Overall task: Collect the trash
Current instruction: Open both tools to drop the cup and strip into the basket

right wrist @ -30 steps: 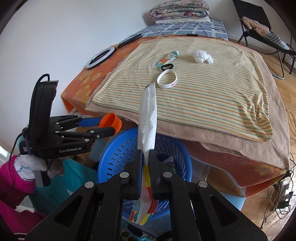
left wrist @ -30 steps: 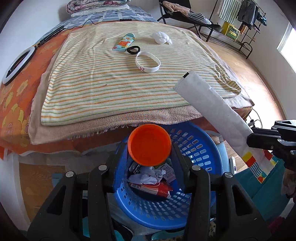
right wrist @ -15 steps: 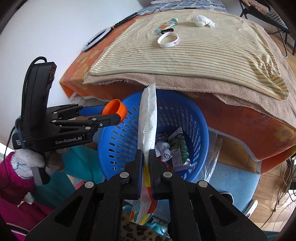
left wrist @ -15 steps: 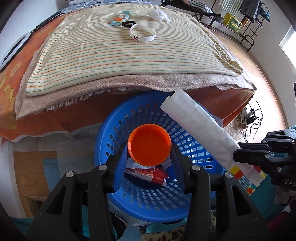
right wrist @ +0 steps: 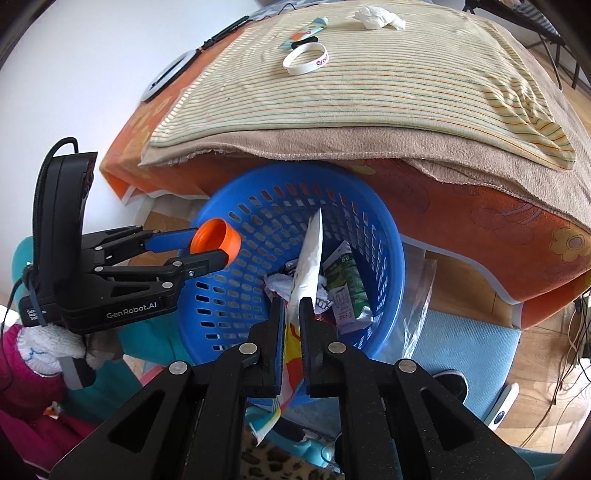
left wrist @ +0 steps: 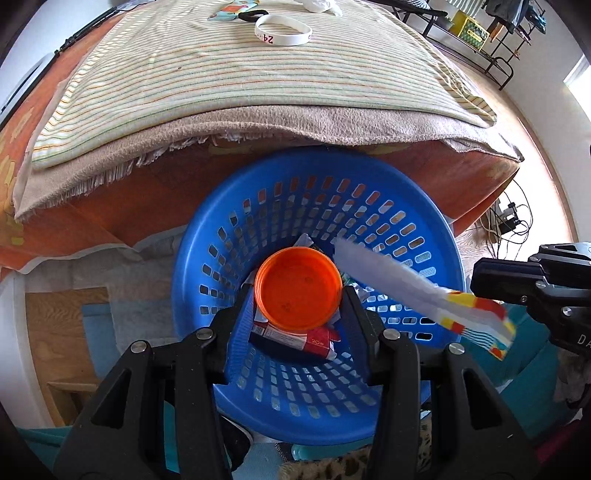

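Note:
A blue plastic basket point(left wrist: 258, 206) point(right wrist: 243, 295) stands on the floor against the bed and holds crumpled paper and wrappers point(right wrist: 343, 284). My left gripper point(left wrist: 299, 295) point(right wrist: 214, 243) is shut on an orange lid point(left wrist: 299, 288) point(right wrist: 218, 240) and holds it over the basket. My right gripper point(right wrist: 291, 306) has its jaws slightly parted around a long white wrapper point(right wrist: 310, 254) point(left wrist: 399, 280) with a coloured end, which hangs tilted over the basket's right side. Whether it still grips the wrapper is unclear.
On the striped blanket point(left wrist: 221, 74) lie a white wristband point(left wrist: 282, 33) point(right wrist: 306, 59), a black ring point(left wrist: 251, 14), a colourful wrapper point(right wrist: 303, 33) and a crumpled tissue point(right wrist: 376, 16). Cables point(left wrist: 506, 221) lie on the wood floor at right.
Both grippers have moved down and forward over the basket. The right gripper's jaws have parted a little and the white wrapper has tilted lower into the basket.

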### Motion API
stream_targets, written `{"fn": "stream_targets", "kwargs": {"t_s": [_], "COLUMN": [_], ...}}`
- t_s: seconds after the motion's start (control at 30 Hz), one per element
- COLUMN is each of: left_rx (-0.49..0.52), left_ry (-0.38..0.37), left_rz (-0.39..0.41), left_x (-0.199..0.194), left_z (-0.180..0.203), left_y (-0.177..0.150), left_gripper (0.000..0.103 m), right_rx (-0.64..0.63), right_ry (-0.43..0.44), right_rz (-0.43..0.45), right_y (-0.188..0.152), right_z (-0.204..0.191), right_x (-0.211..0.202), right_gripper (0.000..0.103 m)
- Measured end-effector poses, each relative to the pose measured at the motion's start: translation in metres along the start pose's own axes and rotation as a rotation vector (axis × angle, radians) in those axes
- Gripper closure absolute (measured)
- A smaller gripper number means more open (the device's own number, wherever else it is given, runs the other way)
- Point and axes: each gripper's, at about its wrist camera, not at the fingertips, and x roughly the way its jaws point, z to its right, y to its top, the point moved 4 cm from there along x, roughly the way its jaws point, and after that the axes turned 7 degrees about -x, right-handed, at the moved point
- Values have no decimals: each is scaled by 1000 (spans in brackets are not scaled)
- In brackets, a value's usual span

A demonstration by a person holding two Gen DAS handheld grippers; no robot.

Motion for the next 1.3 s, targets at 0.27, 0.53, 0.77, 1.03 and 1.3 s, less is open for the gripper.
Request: {"fn": "stream_targets", "kwargs": {"t_s": [0.27,0.53,0.77,1.03,1.3], "left_rx": [-13,-28,-35,-43,-39], "left_ry": [23,22,18,4,-7], "left_rz": [-16,-19,-17,-9,33], "left_x": [9,10,10,4,-10], "left_z": [-5,-8,-7,-6,-5], "left_y": [2,5,8,13,31], "left_gripper": [40,38,38,38,38], "right_rx": [26,25,20,23,44], "right_ry": [-36,-95,-145,-211,-266], "right_rz": [-6,7,14,33,43], "right_y": [3,8,11,17,30], "right_z": [6,9,13,17,26], "right_x": [3,-1,-4,-11,-19], "right_gripper": [74,47,39,33,33]}}
